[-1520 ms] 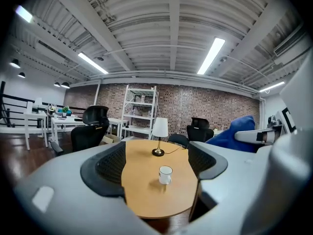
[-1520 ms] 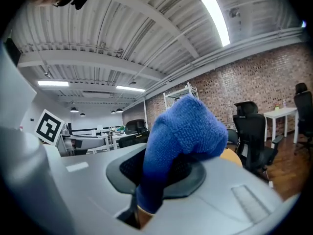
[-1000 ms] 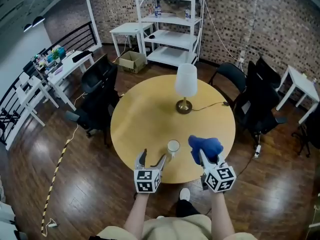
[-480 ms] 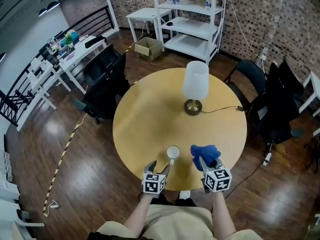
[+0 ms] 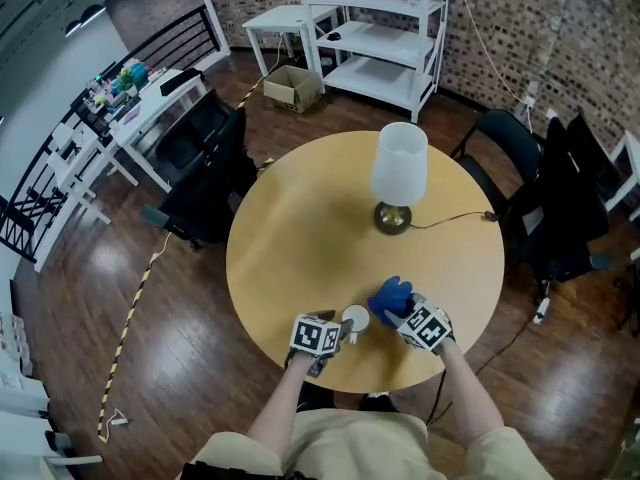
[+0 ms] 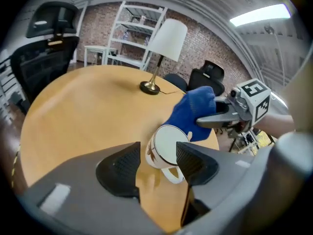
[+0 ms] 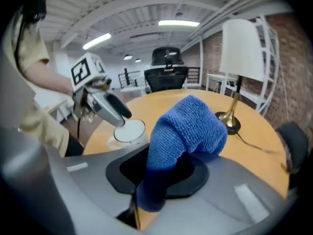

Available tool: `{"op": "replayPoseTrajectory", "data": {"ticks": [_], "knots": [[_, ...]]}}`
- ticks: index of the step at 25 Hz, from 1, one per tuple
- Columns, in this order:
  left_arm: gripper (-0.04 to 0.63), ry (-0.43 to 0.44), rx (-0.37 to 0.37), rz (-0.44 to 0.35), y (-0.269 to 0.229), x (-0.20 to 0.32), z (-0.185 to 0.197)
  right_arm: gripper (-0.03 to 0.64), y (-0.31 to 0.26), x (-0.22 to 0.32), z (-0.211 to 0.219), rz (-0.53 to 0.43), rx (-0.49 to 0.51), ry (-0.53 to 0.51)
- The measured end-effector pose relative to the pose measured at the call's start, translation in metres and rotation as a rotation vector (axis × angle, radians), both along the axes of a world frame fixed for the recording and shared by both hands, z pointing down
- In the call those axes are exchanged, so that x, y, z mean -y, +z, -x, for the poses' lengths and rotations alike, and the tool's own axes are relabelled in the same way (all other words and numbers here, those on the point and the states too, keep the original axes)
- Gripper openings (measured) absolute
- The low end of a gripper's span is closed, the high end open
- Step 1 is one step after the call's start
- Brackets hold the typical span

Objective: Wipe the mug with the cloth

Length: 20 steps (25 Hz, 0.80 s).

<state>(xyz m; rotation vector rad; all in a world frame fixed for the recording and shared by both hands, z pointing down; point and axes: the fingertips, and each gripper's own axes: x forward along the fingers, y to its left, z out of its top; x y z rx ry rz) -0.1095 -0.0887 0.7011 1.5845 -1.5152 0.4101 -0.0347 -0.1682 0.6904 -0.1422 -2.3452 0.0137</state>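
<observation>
Your left gripper [image 5: 338, 333] has dropped to the table [image 5: 300, 238], jaws just closing around the mug [image 5: 355, 318], not yet pressing. Your right gripper [image 5: 403, 313], clamping the cloth [image 5: 390, 296], came down beside it.

A table lamp [image 5: 399, 164] with a white shade stands on a round wooden table [image 5: 300, 238], its cord [image 5: 455, 218] trailing toward the right edge. Black office chairs [image 5: 200, 153] stand around it. Beyond, a white shelving unit [image 5: 385, 28] and a cardboard box [image 5: 293, 88] sit near the brick wall [image 5: 590, 38]
</observation>
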Motion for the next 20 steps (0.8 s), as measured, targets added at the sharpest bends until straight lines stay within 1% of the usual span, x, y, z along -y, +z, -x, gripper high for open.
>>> {"op": "replayPoseTrajectory", "data": {"ticks": [2,3,4,7,9,11,13,16,18,20], "knots": [[0.222,0.084,-0.005,0.046,0.007,0.009,-0.005,0.066,0.018,-0.001,0.009,-0.095,-0.092,-0.136],[0.218,0.113,0.005,0.062,0.009,0.014,-0.005,0.066,0.024,-0.001,0.014,-0.114,-0.122,-0.198],[0.21,0.134,0.017,0.076,0.01,0.018,-0.005,0.066,0.028,-0.003,0.018,-0.116,-0.142,-0.254],[0.105,0.179,0.037,0.121,0.018,0.022,-0.005,0.065,0.039,-0.012,0.028,-0.083,-0.178,-0.402],[0.074,0.201,0.047,0.132,0.022,0.024,-0.005,0.064,0.043,-0.02,0.032,-0.061,-0.192,-0.505],[0.066,0.203,0.047,0.129,0.022,0.026,-0.005,0.064,0.045,-0.026,0.035,-0.026,-0.208,-0.6],[0.052,0.192,0.059,0.129,0.024,0.028,-0.005,0.064,0.045,-0.031,0.036,0.031,-0.238,-0.682],[0.043,0.198,0.136,0.133,0.027,0.028,-0.002,0.064,0.044,-0.036,0.035,0.098,-0.286,-0.783],[0.041,0.195,0.205,0.114,0.02,0.033,0.002,0.064,0.045,-0.036,0.036,0.101,-0.296,-0.822],[0.04,0.178,0.246,0.109,0.016,0.037,0.004,0.064,0.046,-0.036,0.035,0.077,-0.292,-0.834]]}}
